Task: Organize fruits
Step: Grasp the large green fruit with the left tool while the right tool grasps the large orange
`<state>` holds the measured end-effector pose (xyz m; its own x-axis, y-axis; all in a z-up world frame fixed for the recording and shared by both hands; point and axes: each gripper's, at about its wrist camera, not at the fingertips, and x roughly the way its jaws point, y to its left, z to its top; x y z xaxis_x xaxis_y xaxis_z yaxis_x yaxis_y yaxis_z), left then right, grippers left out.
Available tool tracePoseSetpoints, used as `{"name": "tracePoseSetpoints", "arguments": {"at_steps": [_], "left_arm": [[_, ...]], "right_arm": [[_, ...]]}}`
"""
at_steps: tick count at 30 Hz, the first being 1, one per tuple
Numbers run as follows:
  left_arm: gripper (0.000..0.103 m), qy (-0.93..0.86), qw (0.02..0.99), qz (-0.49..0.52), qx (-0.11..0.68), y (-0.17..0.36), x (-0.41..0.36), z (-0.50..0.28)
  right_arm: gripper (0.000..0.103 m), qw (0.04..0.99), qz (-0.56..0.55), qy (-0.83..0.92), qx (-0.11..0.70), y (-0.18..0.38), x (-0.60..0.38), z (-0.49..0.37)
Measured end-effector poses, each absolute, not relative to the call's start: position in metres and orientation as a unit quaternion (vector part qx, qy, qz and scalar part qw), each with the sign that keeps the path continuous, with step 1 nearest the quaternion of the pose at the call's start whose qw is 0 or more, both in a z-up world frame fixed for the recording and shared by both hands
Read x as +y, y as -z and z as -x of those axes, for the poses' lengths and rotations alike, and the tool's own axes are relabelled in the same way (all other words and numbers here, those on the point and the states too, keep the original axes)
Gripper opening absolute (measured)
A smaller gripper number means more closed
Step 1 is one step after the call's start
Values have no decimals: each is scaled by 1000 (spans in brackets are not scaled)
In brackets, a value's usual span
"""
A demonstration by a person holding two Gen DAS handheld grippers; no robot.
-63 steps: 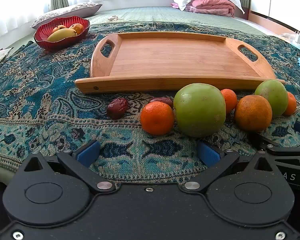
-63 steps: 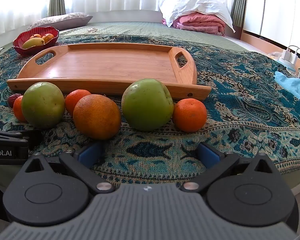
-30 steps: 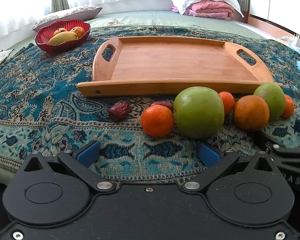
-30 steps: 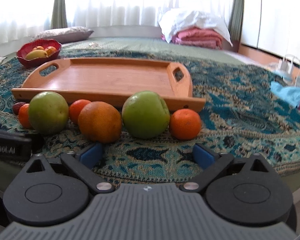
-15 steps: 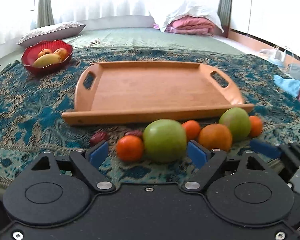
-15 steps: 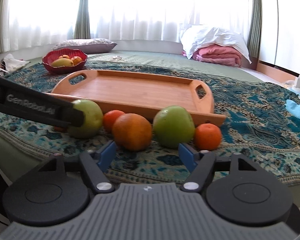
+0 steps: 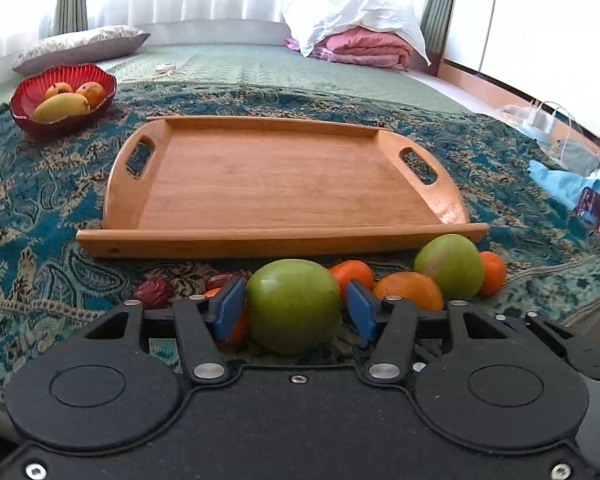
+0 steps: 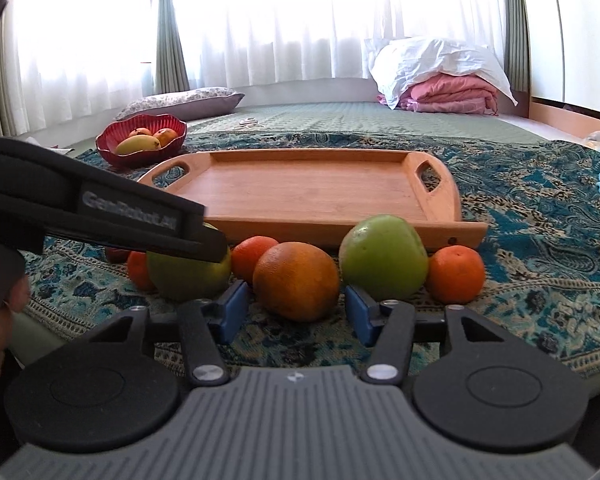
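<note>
A row of fruit lies on the patterned cloth before an empty wooden tray (image 7: 276,184) (image 8: 312,188). My left gripper (image 7: 294,312) is open with its blue pads on either side of a large green apple (image 7: 294,304) (image 8: 188,276), close to it but apart. My right gripper (image 8: 296,312) is open, its pads flanking a large orange (image 8: 296,286) (image 7: 408,290) without touching. A second green apple (image 8: 382,262) (image 7: 448,266), several small tangerines (image 8: 454,274) and two dark red dates (image 7: 154,292) lie alongside.
A red bowl (image 7: 62,96) (image 8: 140,140) with mangoes stands at the far left. Pillows and a pink blanket (image 7: 364,48) lie at the back. Light blue cloth (image 7: 560,184) lies at the right. The left gripper's body (image 8: 100,212) crosses the right wrist view.
Both grippers rose and moved forward over the fruit. Their jaws narrowed, the left around the green apple, the right around the large orange. No fruit has moved.
</note>
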<state>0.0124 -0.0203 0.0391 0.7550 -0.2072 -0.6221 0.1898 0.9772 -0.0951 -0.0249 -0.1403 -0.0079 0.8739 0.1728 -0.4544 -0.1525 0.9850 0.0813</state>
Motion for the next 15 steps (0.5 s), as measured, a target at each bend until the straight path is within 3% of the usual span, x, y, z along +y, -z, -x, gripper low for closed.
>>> {"name": "tracePoseSetpoints", "arguments": {"at_steps": [15], "left_arm": [[52,93,945,31,313,-33,-18,-22]], "right_arm": [[53,967,-33,-81,239,15,-140,15]]}}
